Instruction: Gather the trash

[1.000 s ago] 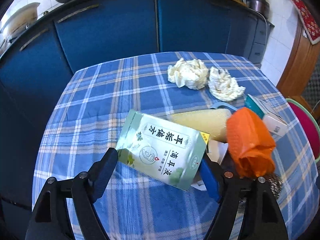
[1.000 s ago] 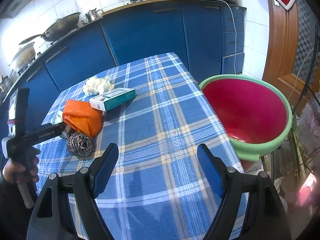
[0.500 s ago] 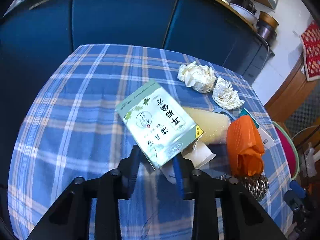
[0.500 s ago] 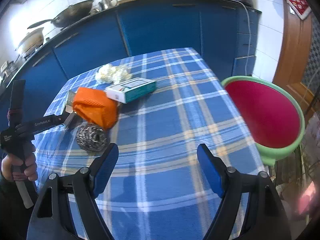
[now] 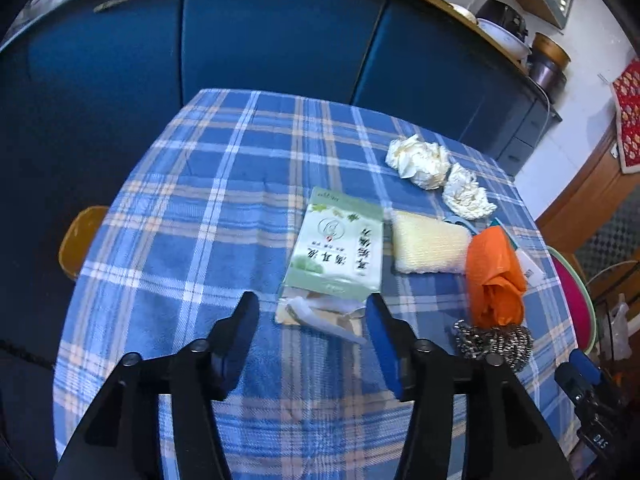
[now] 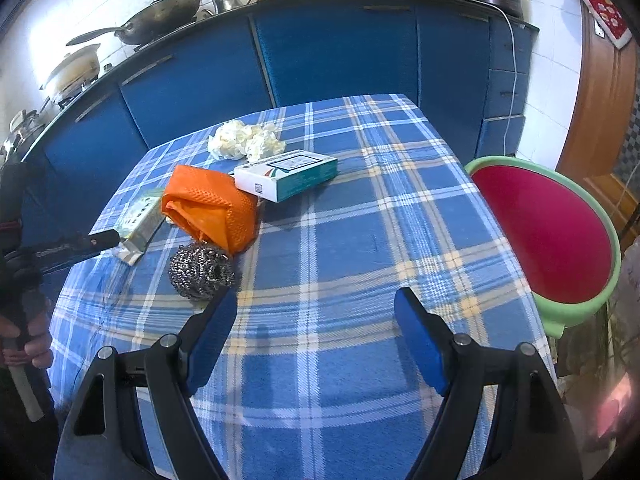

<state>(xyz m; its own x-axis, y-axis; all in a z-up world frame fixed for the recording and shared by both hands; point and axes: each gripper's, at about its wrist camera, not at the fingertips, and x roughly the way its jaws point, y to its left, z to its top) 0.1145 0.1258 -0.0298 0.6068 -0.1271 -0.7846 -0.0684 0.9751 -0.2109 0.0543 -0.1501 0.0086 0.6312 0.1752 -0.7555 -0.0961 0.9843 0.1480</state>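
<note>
Left fingers (image 5: 256,322) just reopened — green box (image 5: 338,252) lies free; right fingers (image 6: 416,338) spread, empty.

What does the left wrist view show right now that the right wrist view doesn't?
Left wrist only: the yellow sponge, the white wrapper below the green packet, an orange stool, and the open left gripper, whose jaws have just been opening with nothing pressed between them.

Right wrist only: the full red basin, the wok, and the open, empty right gripper.

Both: crumpled tissues, orange mesh bag, steel scourer, checked tablecloth.
</note>
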